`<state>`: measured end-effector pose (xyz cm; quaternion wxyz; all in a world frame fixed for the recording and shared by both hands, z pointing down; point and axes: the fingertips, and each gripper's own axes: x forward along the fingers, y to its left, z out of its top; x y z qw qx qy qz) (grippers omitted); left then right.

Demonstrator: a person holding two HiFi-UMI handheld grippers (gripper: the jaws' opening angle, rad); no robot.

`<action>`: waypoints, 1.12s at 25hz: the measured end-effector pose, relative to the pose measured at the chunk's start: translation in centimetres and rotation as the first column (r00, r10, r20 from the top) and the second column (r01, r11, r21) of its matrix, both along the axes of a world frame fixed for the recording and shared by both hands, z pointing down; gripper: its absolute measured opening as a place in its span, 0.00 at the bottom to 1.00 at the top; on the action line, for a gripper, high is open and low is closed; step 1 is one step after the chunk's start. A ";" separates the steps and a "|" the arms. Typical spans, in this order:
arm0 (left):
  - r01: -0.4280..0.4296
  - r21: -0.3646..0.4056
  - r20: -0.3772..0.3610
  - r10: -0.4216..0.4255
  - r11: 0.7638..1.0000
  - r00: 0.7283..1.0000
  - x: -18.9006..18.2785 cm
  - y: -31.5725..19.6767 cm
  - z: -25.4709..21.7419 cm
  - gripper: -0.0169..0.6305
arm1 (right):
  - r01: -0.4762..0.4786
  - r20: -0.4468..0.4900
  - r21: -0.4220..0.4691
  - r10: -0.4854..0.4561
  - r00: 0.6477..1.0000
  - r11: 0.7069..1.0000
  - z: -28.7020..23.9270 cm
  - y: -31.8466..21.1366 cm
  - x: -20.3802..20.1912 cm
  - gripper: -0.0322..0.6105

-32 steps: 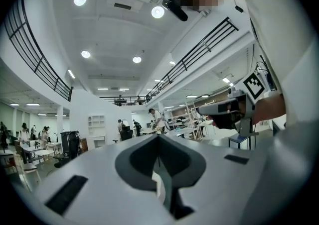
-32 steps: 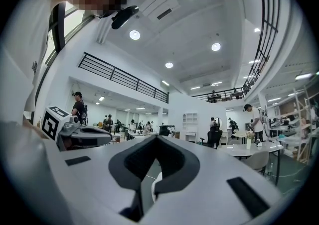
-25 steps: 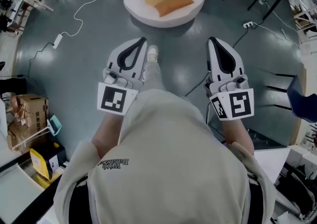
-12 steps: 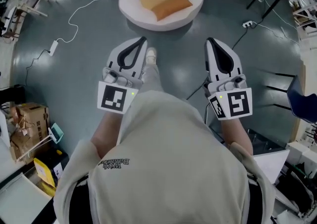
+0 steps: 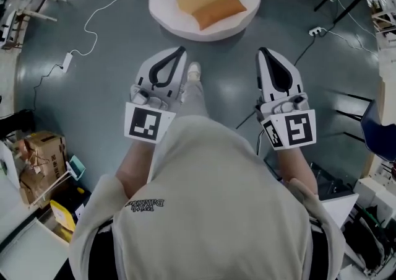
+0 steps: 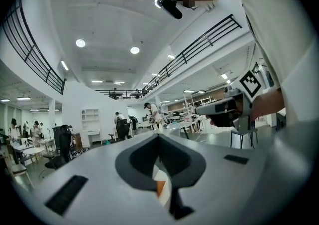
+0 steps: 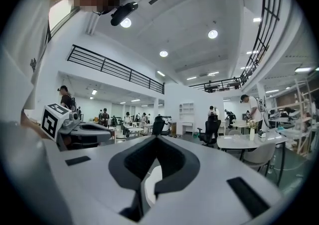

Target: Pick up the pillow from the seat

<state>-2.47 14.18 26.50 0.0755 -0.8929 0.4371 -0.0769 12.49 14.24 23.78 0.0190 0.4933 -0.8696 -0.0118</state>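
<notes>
The left gripper (image 5: 180,50) and right gripper (image 5: 262,51) — both clenched and empty — hover side by side above the floor (image 5: 99,87), while the orange pillow (image 5: 218,10) lies on the round white seat (image 5: 166,12) ahead, well apart.

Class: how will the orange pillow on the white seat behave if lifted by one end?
The orange pillow looks plump and soft, so it would probably sag, not stay stiff. Likely light for its bulk. Its flat rectangular shape on the white seat suggests no rolling.
</notes>
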 end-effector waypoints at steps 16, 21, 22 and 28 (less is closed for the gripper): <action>-0.045 -0.049 -0.035 0.043 0.998 0.998 -4.7 -17.1 -0.6 0.04 | -0.026 -0.030 -0.061 0.024 0.999 0.998 -1.5 -16.0 -5.1 0.06; -0.058 -0.050 -0.039 0.056 0.997 0.998 -6.1 -22.4 -0.8 0.04 | -0.028 -0.037 -0.069 0.026 0.999 0.997 -1.6 -20.9 -6.7 0.07; -0.061 -0.050 -0.041 0.059 0.997 0.997 -6.3 -23.4 -0.8 0.04 | -0.034 -0.038 -0.066 0.032 0.999 0.997 -1.6 -21.9 -6.9 0.06; -0.078 -0.053 -0.068 0.075 0.996 0.995 -7.3 -27.8 -1.1 0.04 | -0.079 0.004 -0.043 0.080 0.997 0.996 -2.3 -26.7 -7.5 0.07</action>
